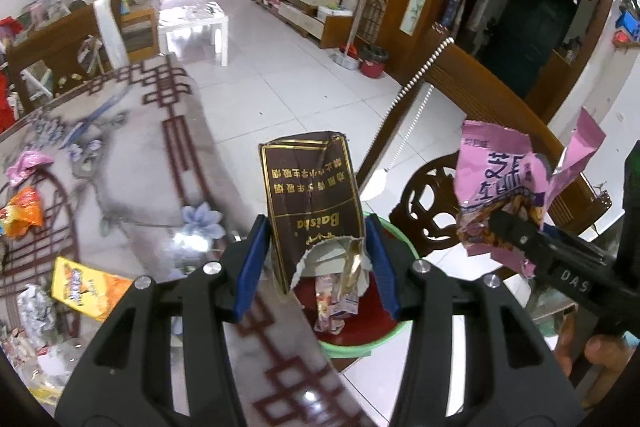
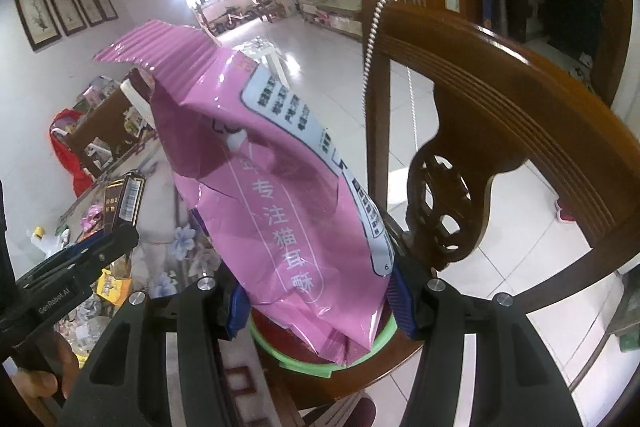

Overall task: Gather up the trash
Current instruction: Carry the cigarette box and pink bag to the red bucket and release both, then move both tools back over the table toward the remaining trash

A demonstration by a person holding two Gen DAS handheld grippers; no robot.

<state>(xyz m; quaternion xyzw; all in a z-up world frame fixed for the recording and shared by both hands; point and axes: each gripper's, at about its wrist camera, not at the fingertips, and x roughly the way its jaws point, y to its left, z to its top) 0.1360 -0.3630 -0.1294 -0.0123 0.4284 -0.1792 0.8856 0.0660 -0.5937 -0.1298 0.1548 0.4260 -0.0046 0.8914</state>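
My left gripper (image 1: 318, 267) is shut on a torn brown cigarette box (image 1: 310, 195) and holds it above a green-rimmed red basin (image 1: 360, 343) that has wrappers inside. My right gripper (image 2: 316, 301) is shut on a pink snack bag (image 2: 276, 183), held over the same basin (image 2: 304, 361). The right gripper (image 1: 516, 233) and pink bag (image 1: 504, 179) show at the right of the left wrist view. The left gripper (image 2: 100, 247) with the brown box (image 2: 122, 203) shows at the left of the right wrist view.
The basin sits on a wooden chair (image 2: 500, 115) beside the patterned table (image 1: 132, 167). More wrappers lie on the table: an orange one (image 1: 22, 213), a yellow one (image 1: 86, 287), a pink one (image 1: 28, 163) and silver foil (image 1: 34, 311).
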